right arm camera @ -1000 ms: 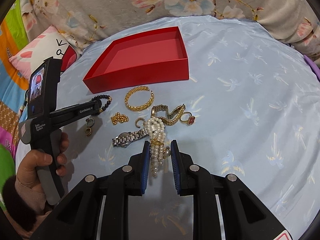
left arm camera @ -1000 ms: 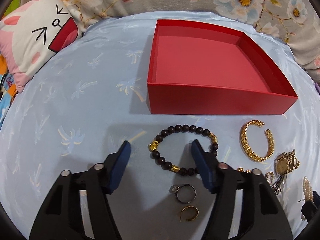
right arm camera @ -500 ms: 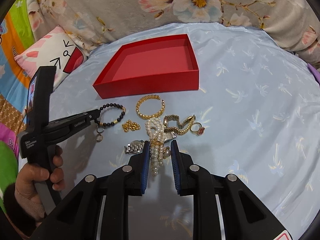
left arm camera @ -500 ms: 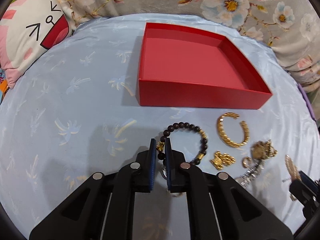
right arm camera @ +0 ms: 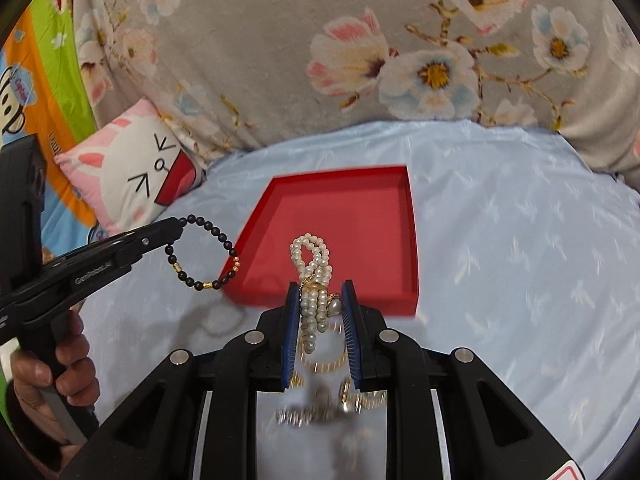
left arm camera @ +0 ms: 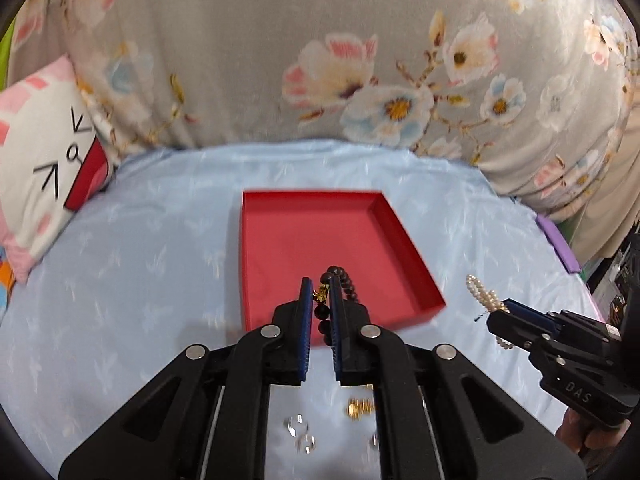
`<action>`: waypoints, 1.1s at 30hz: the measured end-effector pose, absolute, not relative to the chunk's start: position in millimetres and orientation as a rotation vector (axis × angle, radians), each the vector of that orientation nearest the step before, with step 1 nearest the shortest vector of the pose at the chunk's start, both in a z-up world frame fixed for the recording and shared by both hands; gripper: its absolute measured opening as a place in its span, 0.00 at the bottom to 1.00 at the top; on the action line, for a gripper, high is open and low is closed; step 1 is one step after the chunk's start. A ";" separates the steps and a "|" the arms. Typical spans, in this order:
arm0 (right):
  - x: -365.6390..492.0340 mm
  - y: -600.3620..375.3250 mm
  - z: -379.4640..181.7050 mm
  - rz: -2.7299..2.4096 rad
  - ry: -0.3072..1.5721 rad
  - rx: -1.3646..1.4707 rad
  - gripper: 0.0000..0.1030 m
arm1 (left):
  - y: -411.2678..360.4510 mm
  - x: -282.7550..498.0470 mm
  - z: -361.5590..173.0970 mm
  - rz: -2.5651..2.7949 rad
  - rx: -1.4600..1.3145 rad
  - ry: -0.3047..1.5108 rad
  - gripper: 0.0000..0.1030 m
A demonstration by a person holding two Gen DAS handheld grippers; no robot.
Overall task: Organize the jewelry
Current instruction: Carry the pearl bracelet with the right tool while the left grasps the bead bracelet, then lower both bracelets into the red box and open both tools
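Dark beaded bracelet (right arm camera: 208, 254) with gold accents dangles, looped

A bunny cushion (right arm camera: 132, 168) lies at the blue sheet's (right arm camera: 520, 240) edge — floral blanket (left arm camera: 280, 60) behind.

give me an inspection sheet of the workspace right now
surface: light blue cloth
job's things: red box, nothing in it; bead bracelet and pearl bracelet held up near its front edge
clutter: blurred jewelry on the cloth under the fingers
grippers: left gripper shut on bead bracelet; right gripper shut on pearl bracelet
cables: nothing seen
surroundings: floral blanket, bunny pillow
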State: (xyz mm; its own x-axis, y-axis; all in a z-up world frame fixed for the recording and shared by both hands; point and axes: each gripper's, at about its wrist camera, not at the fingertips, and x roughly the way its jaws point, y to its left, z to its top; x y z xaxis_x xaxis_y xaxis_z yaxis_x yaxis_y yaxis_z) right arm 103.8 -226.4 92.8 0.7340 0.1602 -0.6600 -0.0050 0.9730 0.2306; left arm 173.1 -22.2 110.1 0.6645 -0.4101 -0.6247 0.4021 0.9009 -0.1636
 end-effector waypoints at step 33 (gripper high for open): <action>319.2 -278.3 33.9 0.005 0.876 0.272 0.39 | -61.9 358.0 42.4 -0.315 0.004 0.768 0.50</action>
